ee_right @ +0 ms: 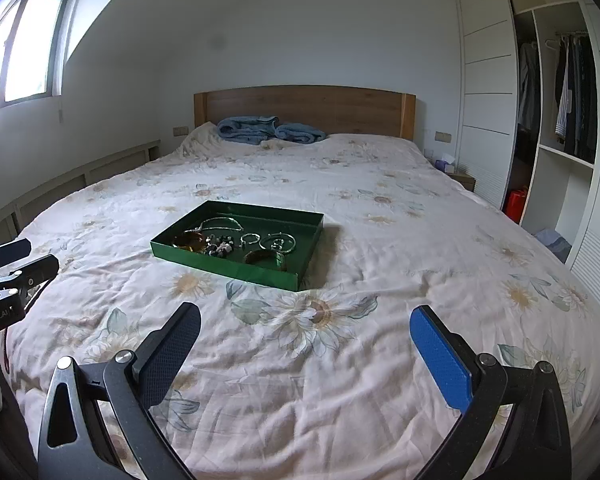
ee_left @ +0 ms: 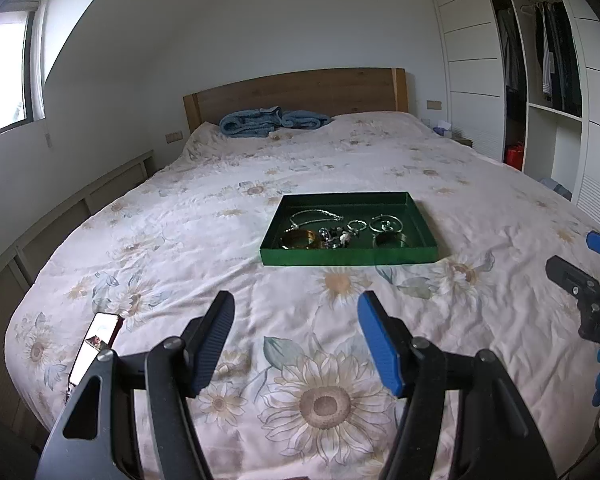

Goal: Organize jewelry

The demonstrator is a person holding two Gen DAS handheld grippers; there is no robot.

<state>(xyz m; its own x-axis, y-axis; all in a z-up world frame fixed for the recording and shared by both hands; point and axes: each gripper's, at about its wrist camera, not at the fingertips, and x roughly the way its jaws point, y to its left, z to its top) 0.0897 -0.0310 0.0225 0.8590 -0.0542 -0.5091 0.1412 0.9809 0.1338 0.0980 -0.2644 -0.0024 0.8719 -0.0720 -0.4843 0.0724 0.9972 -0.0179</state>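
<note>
We are holding both grippers above the foot of the bed, well short of the green tray lying mid-mattress. The left gripper is standing partly open, its fingers gripping nothing; the right gripper is standing wider, also empty. Inside the tray, the jewelry is lying mixed: a silver chain, a gold bangle, thin rings. We are judging these light, slippery and tangle-prone; the stiff bangle's rim is offering the surest hold, while the limp chain needs a pinch mid-length.
</note>
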